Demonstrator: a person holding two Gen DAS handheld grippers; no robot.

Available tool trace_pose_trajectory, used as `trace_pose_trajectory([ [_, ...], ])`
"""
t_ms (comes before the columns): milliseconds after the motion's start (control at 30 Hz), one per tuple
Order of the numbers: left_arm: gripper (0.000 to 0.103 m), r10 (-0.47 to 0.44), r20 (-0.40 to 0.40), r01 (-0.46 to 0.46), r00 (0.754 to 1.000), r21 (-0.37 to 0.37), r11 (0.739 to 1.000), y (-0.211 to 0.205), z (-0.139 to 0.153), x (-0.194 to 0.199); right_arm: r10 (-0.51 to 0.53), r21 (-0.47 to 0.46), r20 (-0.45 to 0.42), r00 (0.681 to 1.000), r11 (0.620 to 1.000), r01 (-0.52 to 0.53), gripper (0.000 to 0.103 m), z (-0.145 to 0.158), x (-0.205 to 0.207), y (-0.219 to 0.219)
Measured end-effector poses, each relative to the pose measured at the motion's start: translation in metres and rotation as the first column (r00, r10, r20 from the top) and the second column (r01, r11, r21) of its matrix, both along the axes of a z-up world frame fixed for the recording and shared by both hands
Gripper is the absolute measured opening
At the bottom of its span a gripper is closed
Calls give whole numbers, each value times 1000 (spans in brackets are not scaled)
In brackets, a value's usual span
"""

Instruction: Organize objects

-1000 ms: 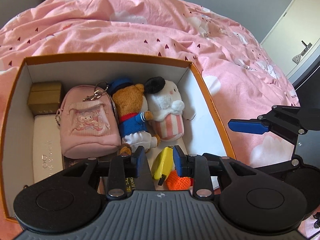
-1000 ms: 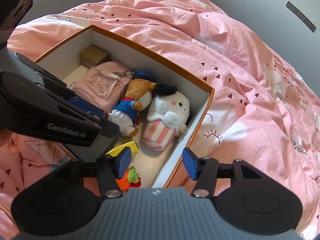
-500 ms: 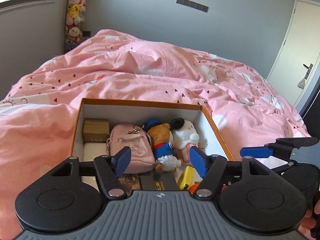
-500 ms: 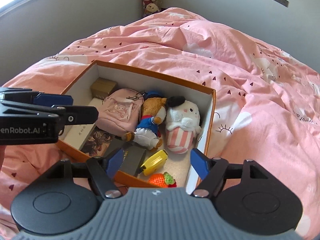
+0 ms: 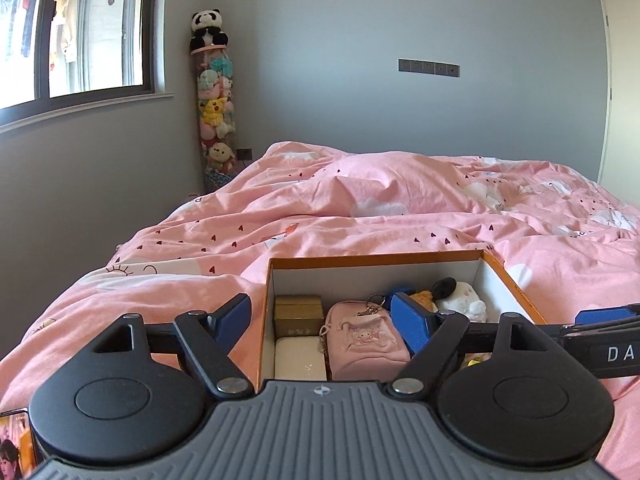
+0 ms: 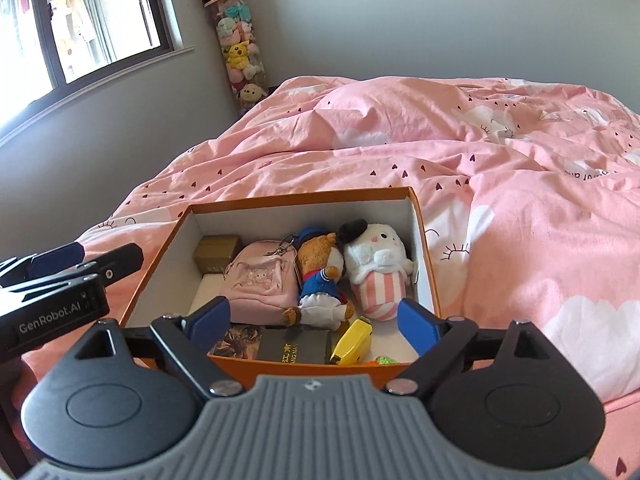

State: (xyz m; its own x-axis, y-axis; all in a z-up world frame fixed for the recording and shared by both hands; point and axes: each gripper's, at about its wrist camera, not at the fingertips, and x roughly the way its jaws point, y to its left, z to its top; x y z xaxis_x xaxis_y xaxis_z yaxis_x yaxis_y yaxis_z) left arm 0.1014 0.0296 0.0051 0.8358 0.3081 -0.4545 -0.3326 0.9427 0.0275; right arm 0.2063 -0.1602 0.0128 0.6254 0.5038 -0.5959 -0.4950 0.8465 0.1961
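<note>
Both claws have pulled back from the box (image 6: 424, 264) on the bed (image 6: 520, 208) and their jaws are opening, nothing between them: left claw (image 5: 324, 320), right claw (image 6: 316, 320). The toys and cases lie packed inside, so the sorting looks finished.
</note>
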Motion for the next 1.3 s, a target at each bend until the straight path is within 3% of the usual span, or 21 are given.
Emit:
trace_pose_trajectory([
  [400, 93, 32, -46, -34, 998, -43, 999, 10, -24, -7, -96, -25, 74, 993, 995, 98, 92, -22, -12, 4],
  [1300, 93, 40, -139, -51, 990, -75, 996, 6, -44, -19, -117, -43, 27, 993, 992, 118, 95, -39, -30, -1],
])
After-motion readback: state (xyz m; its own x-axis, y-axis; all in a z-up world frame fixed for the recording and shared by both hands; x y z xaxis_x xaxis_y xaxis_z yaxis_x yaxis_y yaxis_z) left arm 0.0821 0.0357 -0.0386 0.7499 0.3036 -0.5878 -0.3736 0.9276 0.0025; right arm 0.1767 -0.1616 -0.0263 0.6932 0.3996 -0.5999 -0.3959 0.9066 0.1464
